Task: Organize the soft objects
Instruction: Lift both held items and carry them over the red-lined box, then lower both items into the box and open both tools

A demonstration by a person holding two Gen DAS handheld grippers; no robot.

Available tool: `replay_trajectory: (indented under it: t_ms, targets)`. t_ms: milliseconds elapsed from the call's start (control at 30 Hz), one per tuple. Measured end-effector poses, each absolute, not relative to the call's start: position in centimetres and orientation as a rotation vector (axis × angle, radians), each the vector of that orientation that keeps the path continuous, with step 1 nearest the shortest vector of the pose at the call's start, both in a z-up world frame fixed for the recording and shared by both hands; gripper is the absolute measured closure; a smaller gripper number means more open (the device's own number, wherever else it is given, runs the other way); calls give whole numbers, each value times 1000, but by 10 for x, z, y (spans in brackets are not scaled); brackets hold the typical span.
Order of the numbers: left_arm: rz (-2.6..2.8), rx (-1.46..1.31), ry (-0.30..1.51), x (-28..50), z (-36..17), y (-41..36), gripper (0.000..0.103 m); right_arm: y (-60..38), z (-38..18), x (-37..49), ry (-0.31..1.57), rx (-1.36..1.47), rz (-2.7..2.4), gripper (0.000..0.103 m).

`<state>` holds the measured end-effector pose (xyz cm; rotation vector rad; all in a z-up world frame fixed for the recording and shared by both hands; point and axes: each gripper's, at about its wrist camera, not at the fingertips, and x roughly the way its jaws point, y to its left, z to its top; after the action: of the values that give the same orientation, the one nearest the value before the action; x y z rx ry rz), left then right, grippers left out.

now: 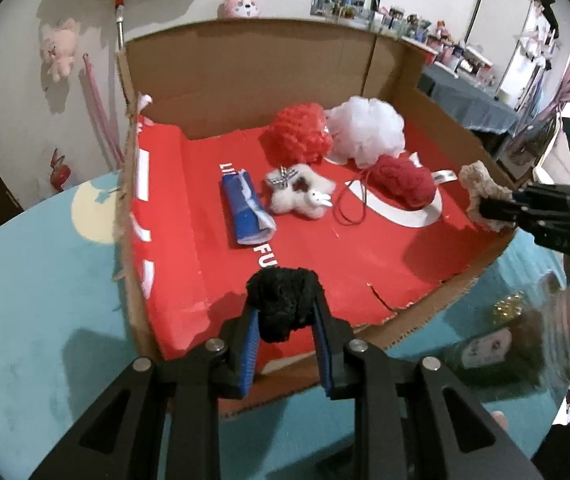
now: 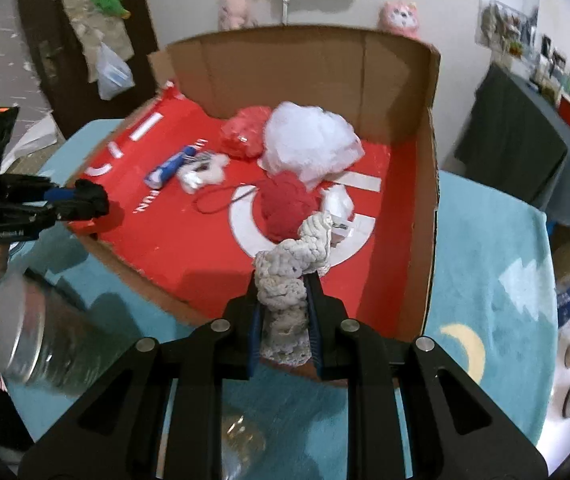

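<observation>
Gripping a black fuzzy ball (image 1: 283, 304) between left fingers (image 1: 251, 344), a cream crocheted piece (image 2: 285, 280) pinched between right fingers (image 2: 313, 308).

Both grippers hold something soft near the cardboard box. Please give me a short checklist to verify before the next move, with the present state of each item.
1. Left gripper shut on the black fuzzy piece: ok.
2. Right gripper shut on the cream knitted piece: ok.
3. Both pieces above the box floor: cannot tell.
4. Bare red floor in front of the red yarn ball: ok.
5. Glass jar apart from both grippers: ok.
</observation>
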<state>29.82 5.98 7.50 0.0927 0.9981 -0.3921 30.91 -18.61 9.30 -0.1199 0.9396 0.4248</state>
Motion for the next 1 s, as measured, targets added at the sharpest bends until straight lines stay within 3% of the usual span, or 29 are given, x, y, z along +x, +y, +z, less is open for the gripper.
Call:
replay_trajectory:
  t_ms: [700, 1000]
  targets:
    - [-362, 85, 1051, 318, 57, 51, 75, -166, 63, 349, 1092, -158, 402, 84]
    - [-353, 86, 1050, 318, 56, 50, 66, -156, 62, 346, 1099, -227, 364, 81]
